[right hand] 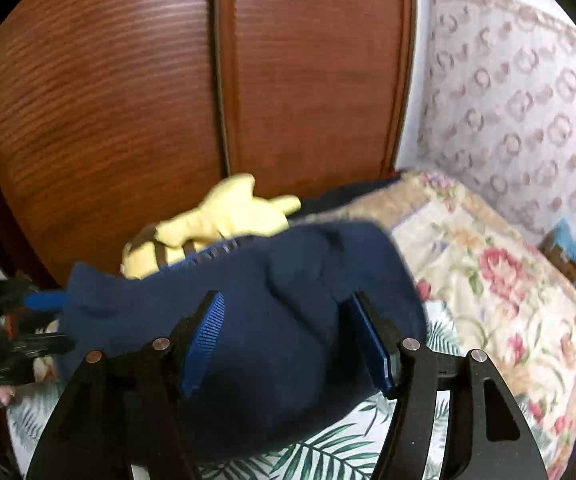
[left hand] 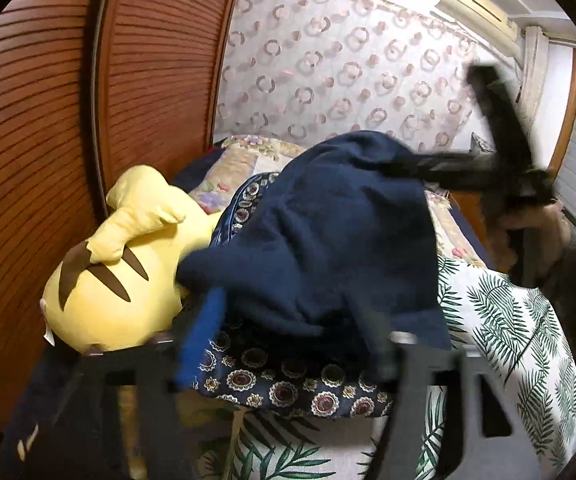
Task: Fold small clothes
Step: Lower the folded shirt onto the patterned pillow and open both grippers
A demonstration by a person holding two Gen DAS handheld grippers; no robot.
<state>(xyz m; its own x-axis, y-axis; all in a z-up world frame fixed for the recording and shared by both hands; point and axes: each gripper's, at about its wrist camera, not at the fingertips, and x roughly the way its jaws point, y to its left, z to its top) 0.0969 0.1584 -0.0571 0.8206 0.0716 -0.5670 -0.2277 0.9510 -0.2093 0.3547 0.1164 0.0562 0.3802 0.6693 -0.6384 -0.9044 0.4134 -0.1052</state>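
With both grippers' fingers (right hand: 204, 336) spread and gripping nothing, the dark navy fleece garment (left hand: 327, 232) may unfold; the yellow plush toy (left hand: 120, 264) at nine o'clock crowds it.

Count of things on the bed

One navy fleece garment (right hand: 272, 320), one navy flower-patterned cloth (left hand: 288, 384), one yellow plush toy (left hand: 128, 272), one palm-leaf sheet (left hand: 519, 344), one floral quilt (right hand: 487, 280), two louvred wooden doors (right hand: 128, 100), one air conditioner (left hand: 479, 8).
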